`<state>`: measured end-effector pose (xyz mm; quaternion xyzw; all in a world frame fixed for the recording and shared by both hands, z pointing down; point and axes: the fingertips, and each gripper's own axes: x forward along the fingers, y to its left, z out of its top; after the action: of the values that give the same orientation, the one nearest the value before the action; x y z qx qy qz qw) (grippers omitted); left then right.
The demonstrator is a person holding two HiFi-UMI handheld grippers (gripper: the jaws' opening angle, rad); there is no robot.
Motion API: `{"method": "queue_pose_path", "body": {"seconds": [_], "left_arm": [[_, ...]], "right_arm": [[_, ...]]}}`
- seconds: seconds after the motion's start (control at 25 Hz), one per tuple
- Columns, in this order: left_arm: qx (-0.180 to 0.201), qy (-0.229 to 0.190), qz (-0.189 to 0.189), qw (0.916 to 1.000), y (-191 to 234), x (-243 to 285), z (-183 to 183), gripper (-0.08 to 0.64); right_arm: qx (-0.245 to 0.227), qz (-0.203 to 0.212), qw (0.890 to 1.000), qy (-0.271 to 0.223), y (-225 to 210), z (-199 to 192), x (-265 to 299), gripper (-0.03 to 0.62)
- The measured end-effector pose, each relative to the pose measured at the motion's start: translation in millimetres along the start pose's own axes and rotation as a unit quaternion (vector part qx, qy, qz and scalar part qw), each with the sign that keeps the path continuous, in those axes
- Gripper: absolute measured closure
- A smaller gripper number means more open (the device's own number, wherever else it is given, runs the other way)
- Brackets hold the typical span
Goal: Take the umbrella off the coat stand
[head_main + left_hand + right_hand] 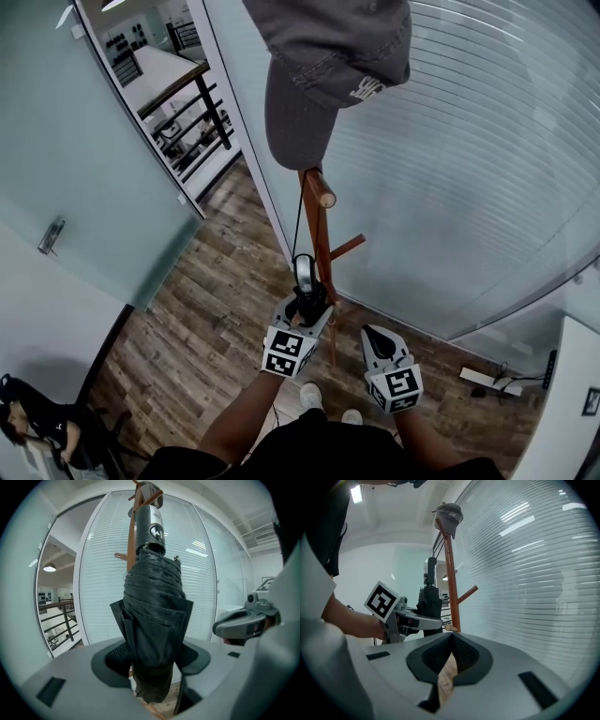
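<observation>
We are holding one umbrella (pixel 307 298), a dark folded one standing upright at the centre of the head view, just in front of the single wooden coat stand (pixel 322 234). The left gripper (pixel 311 309) is clamping its jaws on the umbrella's bunched fabric. In the left gripper view the umbrella (pixel 154 620) is filling the gap between both pads, with its handle end rising toward the top of the frame. A thin dark cord (pixel 299 220) is running from that handle up the coat stand, toward the one grey cap (pixel 319 75) sitting on the pole's top.

We are counting two bare pegs in the head view: one (pixel 323 194) just under the cap, and one (pixel 348 247) slanting out to the right, lower down.

The right gripper (pixel 372 332) is hanging to the right of the left one, apart from the umbrella. In the right gripper view the right gripper (pixel 452 656) is pressing its pad tips together on nothing, with floor showing below them.

Our two pale shoes (pixel 310 395) are standing on the wooden floor (pixel 206 309) near the bottom centre. Behind the stand, one glass wall with blinds (pixel 469 169) is curving across the right side. One seated person (pixel 33 422) is showing at the lower left.
</observation>
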<state>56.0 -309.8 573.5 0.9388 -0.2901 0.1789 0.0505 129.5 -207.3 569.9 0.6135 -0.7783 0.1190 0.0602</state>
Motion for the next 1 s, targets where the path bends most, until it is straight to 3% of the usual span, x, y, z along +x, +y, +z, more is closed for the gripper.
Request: {"method": "queue_pose_path", "body": {"seconds": [0.24, 0.48, 1.0], "left_arm": [[0.046, -0.015, 0.020, 0.9986, 0.7, -14.5, 21.2, 0.296], [0.062, -0.044, 0.025, 0.9968, -3.4, -29.6, 48.3, 0.296], [0.125, -0.120, 0.036, 0.9841, -24.6, -57.4, 129.0, 0.296]], "right_arm": [[-0.005, 0.006, 1.000, -0.004, 6.6, 0.4, -0.2, 0.586], [-0.006, 0.005, 1.000, -0.007, 5.6, 0.8, -3.4, 0.585], [-0.003, -0.011, 0.999, -0.032, 1.4, 5.8, -13.5, 0.584]]}}
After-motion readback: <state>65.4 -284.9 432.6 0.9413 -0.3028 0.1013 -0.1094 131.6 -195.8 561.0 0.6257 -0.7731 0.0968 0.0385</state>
